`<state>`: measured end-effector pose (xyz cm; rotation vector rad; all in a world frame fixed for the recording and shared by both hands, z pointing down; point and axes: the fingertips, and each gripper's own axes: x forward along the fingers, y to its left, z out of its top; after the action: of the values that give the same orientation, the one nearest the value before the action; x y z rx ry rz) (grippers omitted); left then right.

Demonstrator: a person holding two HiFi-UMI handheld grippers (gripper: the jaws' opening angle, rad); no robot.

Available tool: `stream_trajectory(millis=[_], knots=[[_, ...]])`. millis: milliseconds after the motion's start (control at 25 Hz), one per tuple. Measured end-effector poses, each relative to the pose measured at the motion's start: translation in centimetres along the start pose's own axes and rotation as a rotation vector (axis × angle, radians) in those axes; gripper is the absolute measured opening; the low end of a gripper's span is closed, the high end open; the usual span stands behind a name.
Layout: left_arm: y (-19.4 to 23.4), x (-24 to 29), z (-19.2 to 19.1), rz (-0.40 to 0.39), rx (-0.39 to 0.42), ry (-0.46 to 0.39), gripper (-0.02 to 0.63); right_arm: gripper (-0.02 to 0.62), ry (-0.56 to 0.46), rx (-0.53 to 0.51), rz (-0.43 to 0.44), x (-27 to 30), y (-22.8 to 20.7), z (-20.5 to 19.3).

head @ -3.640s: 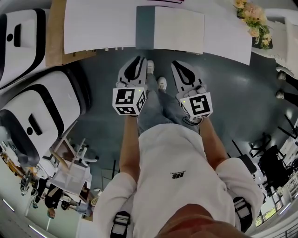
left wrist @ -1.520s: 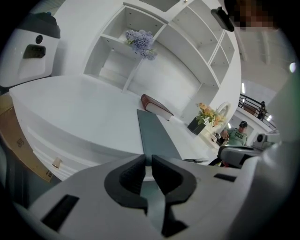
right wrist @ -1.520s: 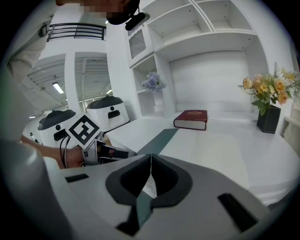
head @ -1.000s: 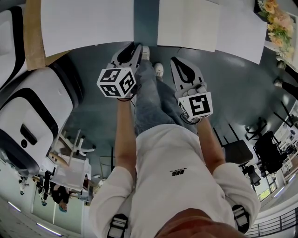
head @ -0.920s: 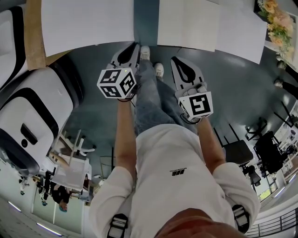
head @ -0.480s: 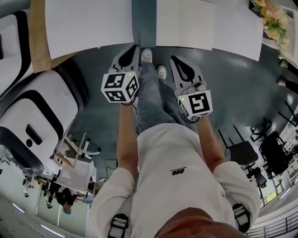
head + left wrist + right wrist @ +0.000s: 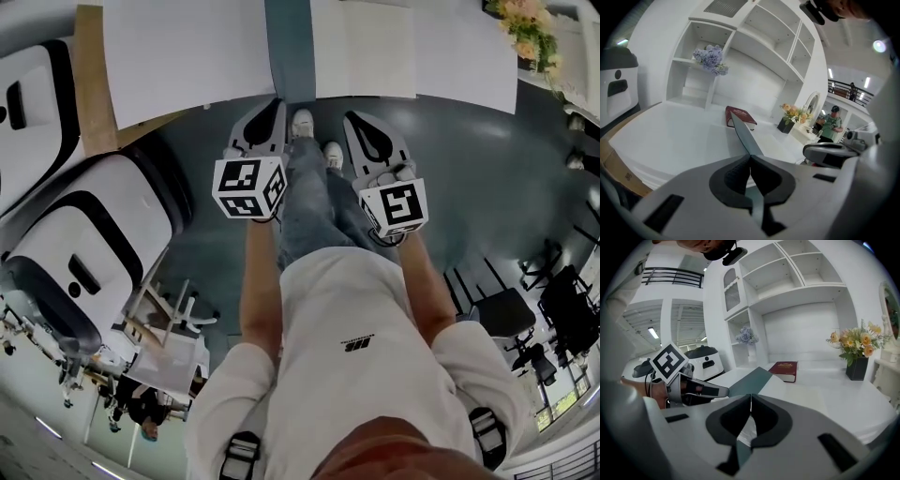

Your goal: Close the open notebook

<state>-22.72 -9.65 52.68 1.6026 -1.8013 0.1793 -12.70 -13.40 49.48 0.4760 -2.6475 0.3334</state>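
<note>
Our left gripper has slipped back toward six o'clock and now sits level with the right gripper. Both tongs are pressed together on nothing, pointing at twelve o'clock, short of the table edge, probably lined up for the approach. The notebook lies open there at twelve o'clock. Its far edge is cut off in the head view, and our own jaws cover its near edge.

Table lies bare before right hand-held gripper; red book, flowers stand far back.
</note>
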Motion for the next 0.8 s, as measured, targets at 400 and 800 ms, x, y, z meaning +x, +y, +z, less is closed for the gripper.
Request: stream_trajectory(millis=[400,800], knots=[[-3.9,-0.6,2.2,-0.034,0.087,-0.006,0.000,-0.003,-0.036,0.033,-0.062,-2.4,-1.4,1.2],[-8.6,0.0,4.1,-0.098,0.159,-0.009,0.000,-0.003,-0.064,0.058,-0.135,-4.9,-4.2,2.0]])
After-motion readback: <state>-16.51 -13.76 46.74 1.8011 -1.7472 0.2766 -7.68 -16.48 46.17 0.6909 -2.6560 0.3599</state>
